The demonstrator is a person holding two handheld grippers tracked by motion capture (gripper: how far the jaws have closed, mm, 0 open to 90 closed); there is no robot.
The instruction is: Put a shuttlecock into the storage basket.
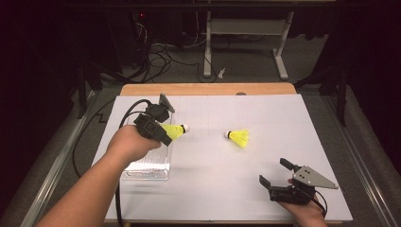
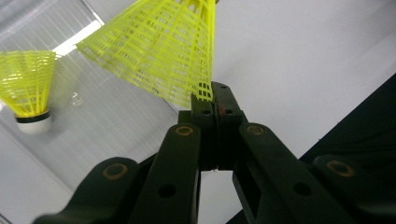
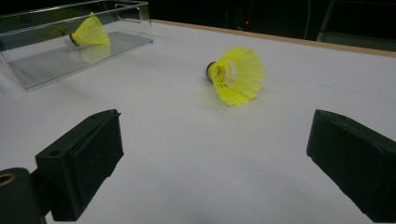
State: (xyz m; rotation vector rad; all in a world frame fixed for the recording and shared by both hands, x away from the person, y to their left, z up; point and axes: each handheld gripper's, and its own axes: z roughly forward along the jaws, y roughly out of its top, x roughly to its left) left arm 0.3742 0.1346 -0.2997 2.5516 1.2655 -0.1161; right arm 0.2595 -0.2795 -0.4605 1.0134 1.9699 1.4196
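Left tool [image 1: 163, 135], clamped shut on a yellow shuttlecock's [image 1: 174, 131] skirt, hovers over the clear plastic box [image 1: 146, 166] at the surface's left, best lowered inside before release, while the right tool [image 1: 276, 174] waits wide open near a second shuttlecock [image 1: 239, 137].

The left gripper [image 1: 166, 135] is held above the table on a forearm that reaches in from the lower left, the hand [image 1: 130, 143] wrapped around its body and its jaws pressed together, pointing right. The right gripper [image 1: 274, 172] sits low near the front edge in the right hand [image 1: 306, 211], jaws spread wide and aimed toward the middle of the table.
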